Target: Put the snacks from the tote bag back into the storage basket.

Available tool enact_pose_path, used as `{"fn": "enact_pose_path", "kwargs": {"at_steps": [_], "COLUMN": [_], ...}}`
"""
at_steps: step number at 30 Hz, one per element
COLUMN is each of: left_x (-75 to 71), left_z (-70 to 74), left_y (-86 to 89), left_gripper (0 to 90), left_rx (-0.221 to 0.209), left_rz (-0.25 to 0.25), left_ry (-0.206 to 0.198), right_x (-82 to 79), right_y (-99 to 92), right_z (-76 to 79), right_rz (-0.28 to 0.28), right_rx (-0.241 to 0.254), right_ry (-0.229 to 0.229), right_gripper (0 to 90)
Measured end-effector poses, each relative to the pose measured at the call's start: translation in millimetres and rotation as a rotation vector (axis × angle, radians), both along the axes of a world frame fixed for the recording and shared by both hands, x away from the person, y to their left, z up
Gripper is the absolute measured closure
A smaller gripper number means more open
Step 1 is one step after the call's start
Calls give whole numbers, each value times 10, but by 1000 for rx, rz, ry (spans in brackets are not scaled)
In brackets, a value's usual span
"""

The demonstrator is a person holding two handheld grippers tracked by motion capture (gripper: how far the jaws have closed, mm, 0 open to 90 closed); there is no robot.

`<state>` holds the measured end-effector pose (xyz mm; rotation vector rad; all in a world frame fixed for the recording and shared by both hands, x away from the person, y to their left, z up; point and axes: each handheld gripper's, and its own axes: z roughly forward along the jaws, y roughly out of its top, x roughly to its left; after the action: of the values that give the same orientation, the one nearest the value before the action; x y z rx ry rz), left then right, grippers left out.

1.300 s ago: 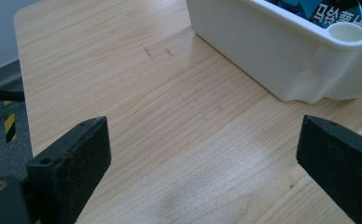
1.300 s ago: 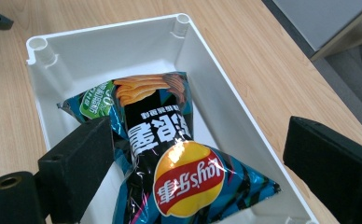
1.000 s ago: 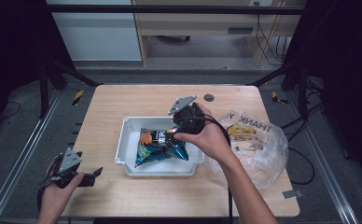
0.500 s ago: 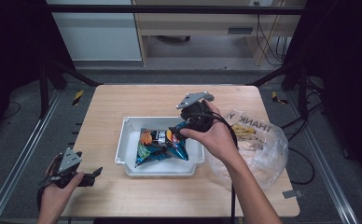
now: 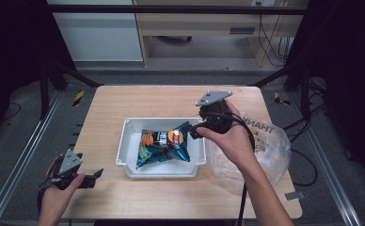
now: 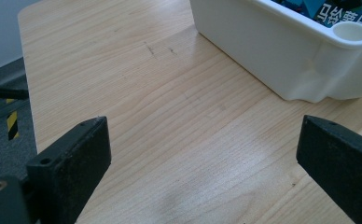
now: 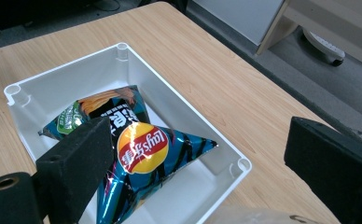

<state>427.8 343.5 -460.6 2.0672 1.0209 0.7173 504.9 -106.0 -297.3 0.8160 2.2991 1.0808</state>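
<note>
The chip bag (image 5: 164, 146) is shown lying in the white bin (image 5: 124, 141), just below-left of the nearer, wide-spread right claw (image 5: 194, 134); the left claw (image 5: 93, 176), likewise spread, is held well apart over the worktop (image 5: 138, 101).

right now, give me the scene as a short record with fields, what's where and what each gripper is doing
table: light wooden top
bin: white plastic bin, mid-table
contents: blue chip bag lying in the bin
plastic bag: clear, crumpled plastic bag, right of the bin
right gripper: right gripper above the bin's right end, jaws open, holding nothing
left gripper: left gripper near the table's front left corner, jaws open, apart from the bin
</note>
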Motion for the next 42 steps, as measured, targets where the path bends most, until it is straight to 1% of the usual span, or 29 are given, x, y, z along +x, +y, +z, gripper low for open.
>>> {"fn": "enact_pose_path", "kwargs": {"at_steps": [4,8,10,11,12,16,22,29,34,36,42], "left_x": [-1,0,2,5,5,4,5,5,5,5,6], "left_z": [1,2,1,-1,0,0,2,3,4,4,4], "left_y": [-2,-5,-6,-6,-6,-6,-3,0,0,1,1], "left_gripper": [26,26,26,26,26,26,26,26,26,26,26], "left_rx": [3,3,4,5,6,5,3,3,2,3,5], "left_rz": [-2,-1,-1,-2,-2,-2,-1,1,1,1,1], "left_ry": [1,1,1,3,2,3,4,3,2,3,3], "right_x": [-59,-115,-127,-162,-179,-238,-307,-367,-405,-430,-495], "right_y": [-108,-239,-265,-344,-376,-506,-669,-814,-898,-928,-1011], "right_z": [35,67,74,91,96,100,75,64,34,24,-19], "right_rz": [-24,-64,-73,-92,-100,-132,-178,-224,-250,-264,-283], "right_rx": [1,6,9,16,16,24,32,49,48,56,59], "right_ry": [-15,-23,-24,-29,-31,-39,-39,-52,-48,-46,-48], "right_gripper": [82,85,85,86,86,87,91,99,99,99,105]}}
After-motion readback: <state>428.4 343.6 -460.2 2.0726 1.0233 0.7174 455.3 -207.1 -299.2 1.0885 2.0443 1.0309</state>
